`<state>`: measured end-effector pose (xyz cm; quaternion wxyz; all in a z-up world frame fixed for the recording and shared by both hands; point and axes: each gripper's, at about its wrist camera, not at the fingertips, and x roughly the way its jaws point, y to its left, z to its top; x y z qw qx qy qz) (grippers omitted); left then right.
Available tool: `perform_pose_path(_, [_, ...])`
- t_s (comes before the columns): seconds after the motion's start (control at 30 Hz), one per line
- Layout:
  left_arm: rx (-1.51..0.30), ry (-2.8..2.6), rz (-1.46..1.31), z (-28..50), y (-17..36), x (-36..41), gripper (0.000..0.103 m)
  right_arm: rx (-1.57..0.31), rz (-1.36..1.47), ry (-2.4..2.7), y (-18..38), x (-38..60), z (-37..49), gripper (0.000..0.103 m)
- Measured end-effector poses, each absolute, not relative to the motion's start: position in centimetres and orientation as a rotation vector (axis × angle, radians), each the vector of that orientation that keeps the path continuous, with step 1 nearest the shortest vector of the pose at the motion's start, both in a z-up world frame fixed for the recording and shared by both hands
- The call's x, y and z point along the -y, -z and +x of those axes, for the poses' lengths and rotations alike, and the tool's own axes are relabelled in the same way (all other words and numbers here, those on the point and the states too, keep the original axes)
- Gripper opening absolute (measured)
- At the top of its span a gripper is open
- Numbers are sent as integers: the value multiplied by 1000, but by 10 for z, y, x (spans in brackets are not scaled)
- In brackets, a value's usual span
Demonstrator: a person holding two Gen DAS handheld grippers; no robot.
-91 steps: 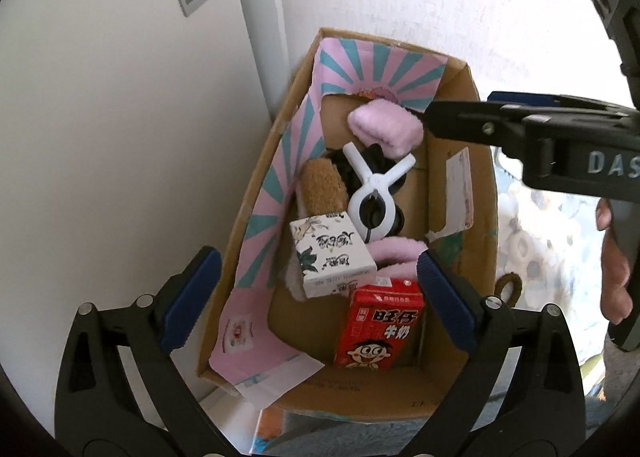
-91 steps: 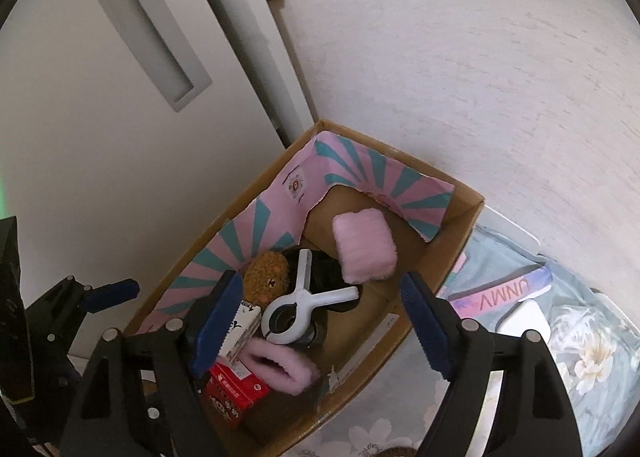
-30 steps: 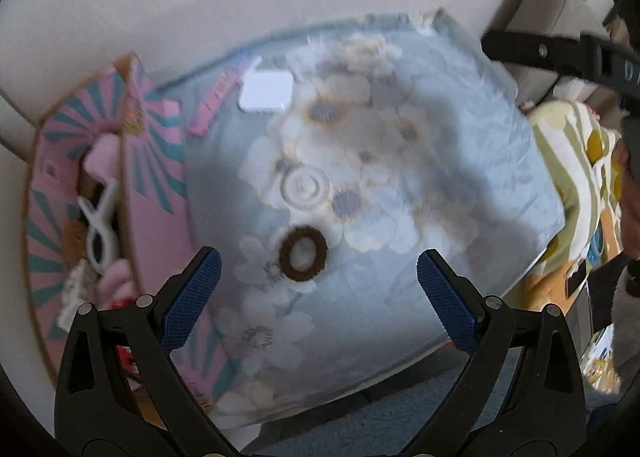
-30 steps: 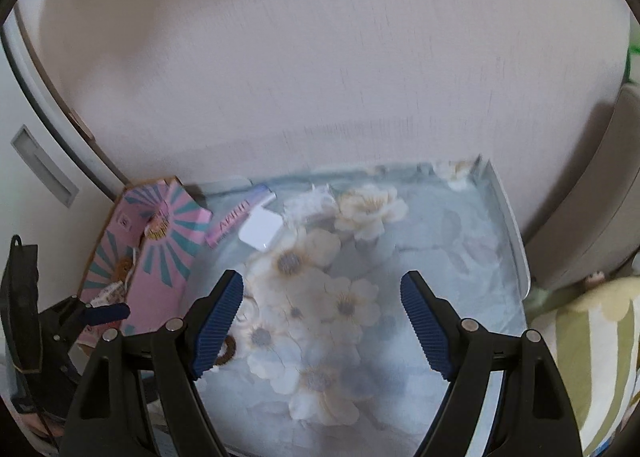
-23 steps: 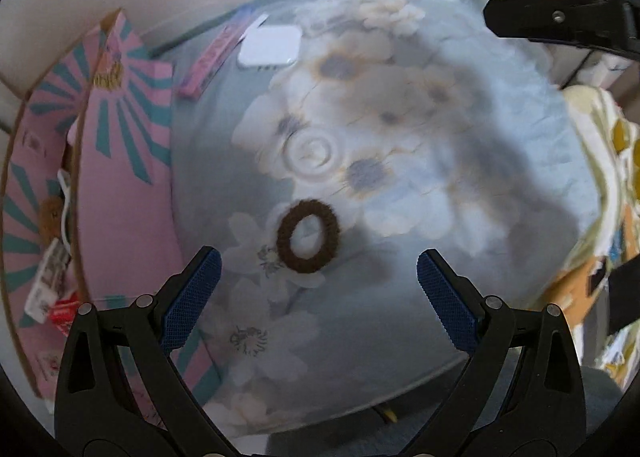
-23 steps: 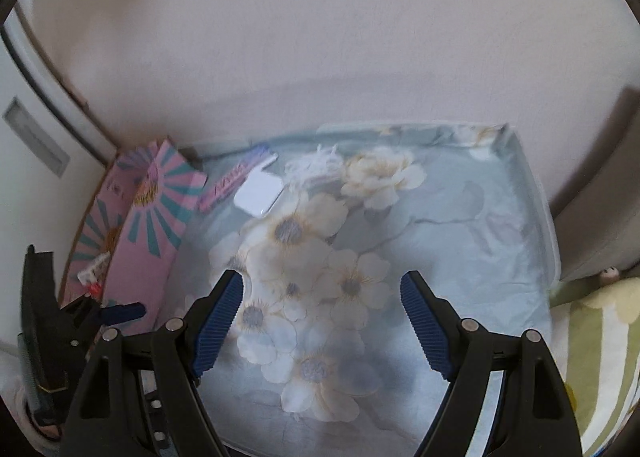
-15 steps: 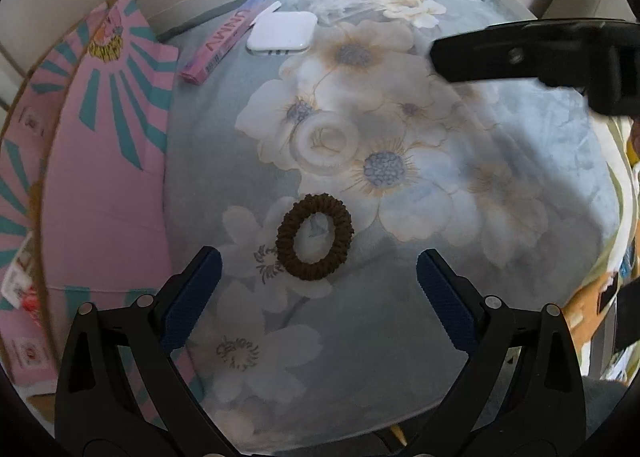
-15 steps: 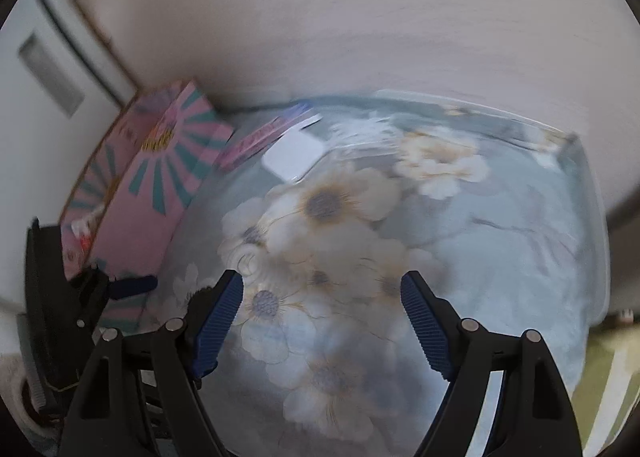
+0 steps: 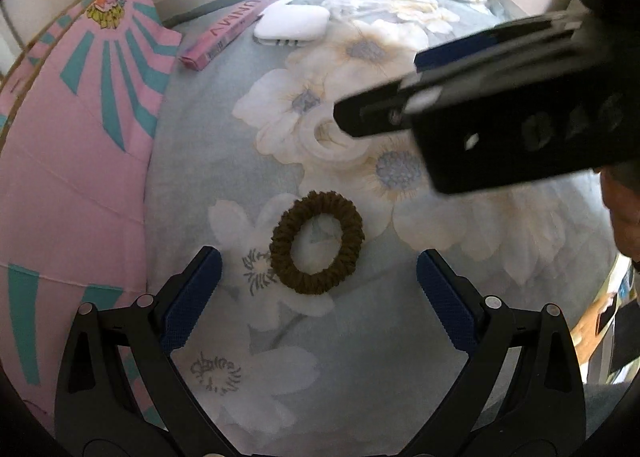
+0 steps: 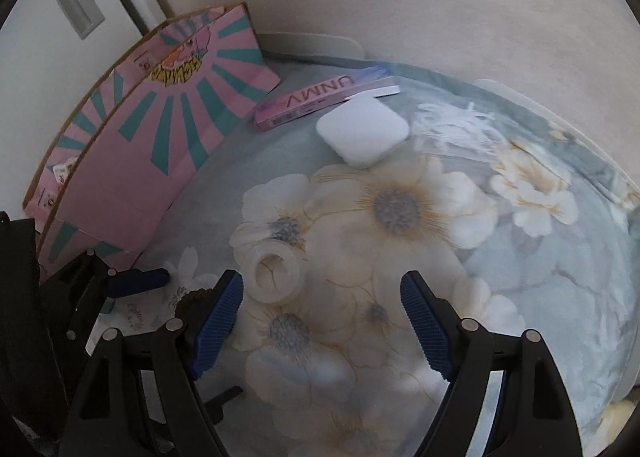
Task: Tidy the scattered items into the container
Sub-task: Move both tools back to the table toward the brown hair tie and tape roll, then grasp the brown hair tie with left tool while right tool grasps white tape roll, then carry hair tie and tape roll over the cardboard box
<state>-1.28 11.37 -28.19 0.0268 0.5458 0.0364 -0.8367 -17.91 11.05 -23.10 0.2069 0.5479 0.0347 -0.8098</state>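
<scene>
I have swung both grippers away from the cardboard box (image 10: 132, 161) and down over the floral cloth (image 9: 360, 337), so the next pickup is starting. My left gripper (image 9: 318, 293) hangs with jaws apart, the brown hair tie (image 9: 317, 242) lying between them. My right gripper (image 10: 320, 321) is also spread wide, the white ring (image 10: 274, 277) just beside its left finger. From here the box shows only 1 sliver of its contents.

Fuzzy ribbed cloth scrunchie (image 9: 317, 242), soft matt floral cloth (image 9: 360, 357), glossy printed cardboard box (image 9: 72, 161), smooth white plastic case (image 9: 292, 24).
</scene>
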Motion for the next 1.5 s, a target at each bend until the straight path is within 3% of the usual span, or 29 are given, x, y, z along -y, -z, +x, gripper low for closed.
perform_pose_path(0.43, [-97,2614,1658,-11,275,-112,97,-260,1535,2224,244,-94,-184,48])
perform_pose_path(0.57, [-85,2612,1652,-12,272,-110,91,-305,1521,2224,243,-92,-185,41])
perform_pose_path(0.73, [-87,2592,1651,-13,270,-105,65,-386,1488,2231,241,-86,-182,28])
perform_pose_path(0.8, [-71,2570,1642,-15,267,-103,38,-386,1482,2225,240,-86,-182,20])
perform_pose_path(0.87, [-78,2546,1644,-17,264,-100,24,-377,1481,2229,238,-88,-183,13])
perform_pose_path(0.97, [-112,2544,1647,-18,264,-94,17,-345,1480,2243,235,-95,-184,11])
perform_pose_path(1.33, [-119,2530,1652,-23,246,-89,16,-260,1491,2295,221,-117,-187,11])
perform_pose_path(1.5, [-113,2560,1606,-30,214,-92,16,-186,1477,2345,195,-131,-182,11])
